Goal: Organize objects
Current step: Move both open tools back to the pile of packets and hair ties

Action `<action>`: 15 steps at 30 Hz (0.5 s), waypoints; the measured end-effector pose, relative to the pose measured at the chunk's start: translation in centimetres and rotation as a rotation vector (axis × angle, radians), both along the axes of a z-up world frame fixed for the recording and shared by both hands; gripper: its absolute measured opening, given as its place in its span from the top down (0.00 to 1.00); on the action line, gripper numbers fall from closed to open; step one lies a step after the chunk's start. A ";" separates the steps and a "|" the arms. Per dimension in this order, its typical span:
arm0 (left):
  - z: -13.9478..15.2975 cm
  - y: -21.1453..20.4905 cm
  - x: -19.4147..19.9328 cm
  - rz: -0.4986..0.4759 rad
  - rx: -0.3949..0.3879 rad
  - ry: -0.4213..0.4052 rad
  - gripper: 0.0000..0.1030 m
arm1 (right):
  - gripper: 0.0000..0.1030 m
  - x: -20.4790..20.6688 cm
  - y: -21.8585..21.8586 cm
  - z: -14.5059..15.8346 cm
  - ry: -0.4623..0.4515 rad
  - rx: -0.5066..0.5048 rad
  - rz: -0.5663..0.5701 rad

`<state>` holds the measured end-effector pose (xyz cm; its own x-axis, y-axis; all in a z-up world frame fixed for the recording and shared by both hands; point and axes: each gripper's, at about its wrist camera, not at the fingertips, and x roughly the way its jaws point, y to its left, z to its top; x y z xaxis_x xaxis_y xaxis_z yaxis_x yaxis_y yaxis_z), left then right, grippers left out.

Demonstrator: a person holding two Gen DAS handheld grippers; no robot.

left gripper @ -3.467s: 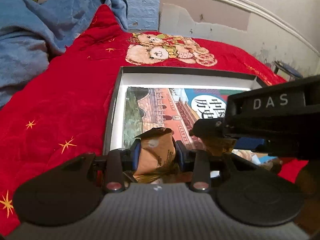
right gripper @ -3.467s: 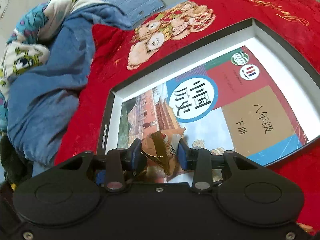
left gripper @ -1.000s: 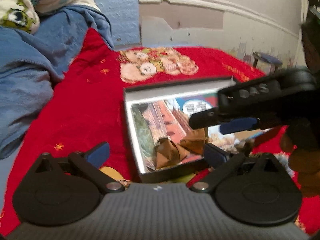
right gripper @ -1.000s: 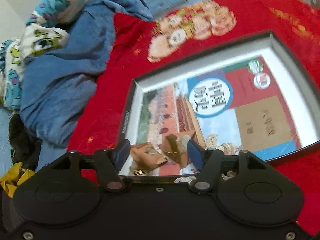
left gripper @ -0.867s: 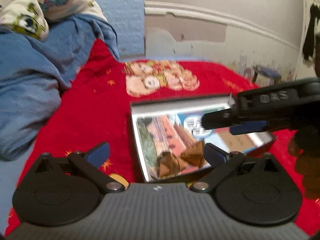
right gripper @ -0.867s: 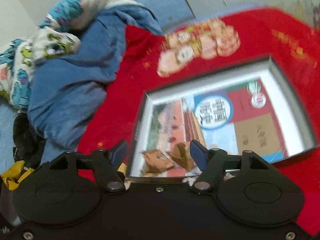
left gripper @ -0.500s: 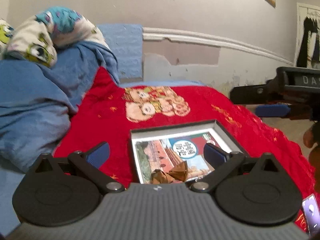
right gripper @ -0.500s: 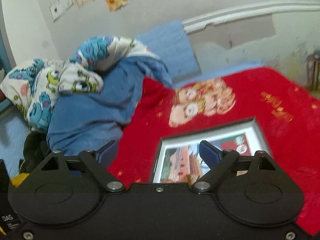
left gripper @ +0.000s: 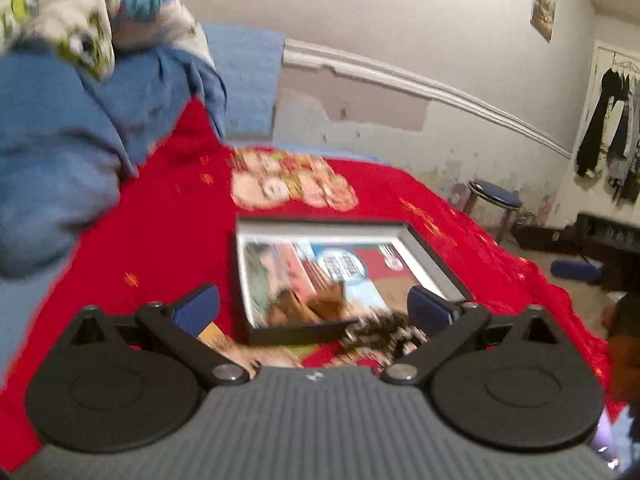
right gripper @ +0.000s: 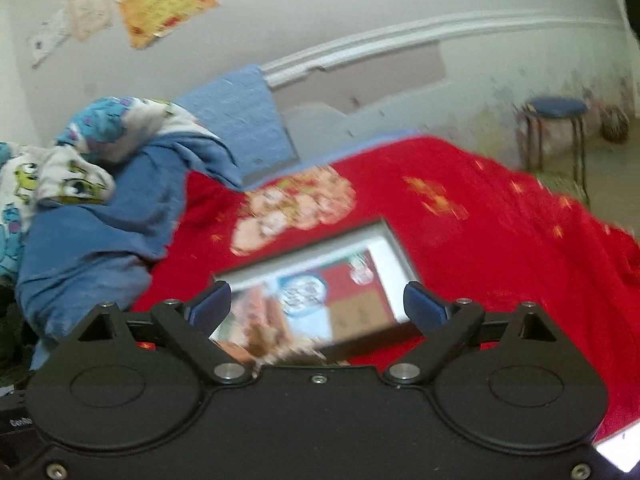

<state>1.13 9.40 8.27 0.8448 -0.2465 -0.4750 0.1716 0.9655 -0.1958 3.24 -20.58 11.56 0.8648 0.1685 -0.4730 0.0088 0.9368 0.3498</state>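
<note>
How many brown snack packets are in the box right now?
2: both brown packets lie side by side on the book at the box's near end; blur could hide others.

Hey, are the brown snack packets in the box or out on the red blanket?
In. Both brown packets lie on the book's cover, inside the box's black rim, near its front edge.

From behind the left gripper point(left gripper: 314, 306) we look forward and slightly down along its fingers at the shallow box point(left gripper: 436, 264) just ahead on the red blanket point(left gripper: 152, 240). Behind the right gripper point(right gripper: 318, 306) we face likewise. Both views share the box, blanket, blue bedding point(right gripper: 100, 216), wall and stool point(right gripper: 556, 108).
</note>
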 end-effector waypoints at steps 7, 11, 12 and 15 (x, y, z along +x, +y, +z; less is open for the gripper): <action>-2.4 -4.2 -0.1 -0.097 0.103 0.051 0.00 | 0.10 0.8 -0.9 -5.4 0.111 0.006 -0.020; -3.7 -5.8 -0.4 -0.140 0.174 0.055 0.00 | 0.10 1.0 -0.5 -7.0 0.131 -0.008 0.025; -4.2 -5.9 -0.3 -0.138 0.169 0.067 0.00 | 0.10 1.0 -0.6 -7.3 0.139 -0.014 0.014; -5.4 -6.1 0.3 -0.131 0.149 0.126 0.00 | 0.11 1.3 -1.4 -8.2 0.171 0.011 -0.002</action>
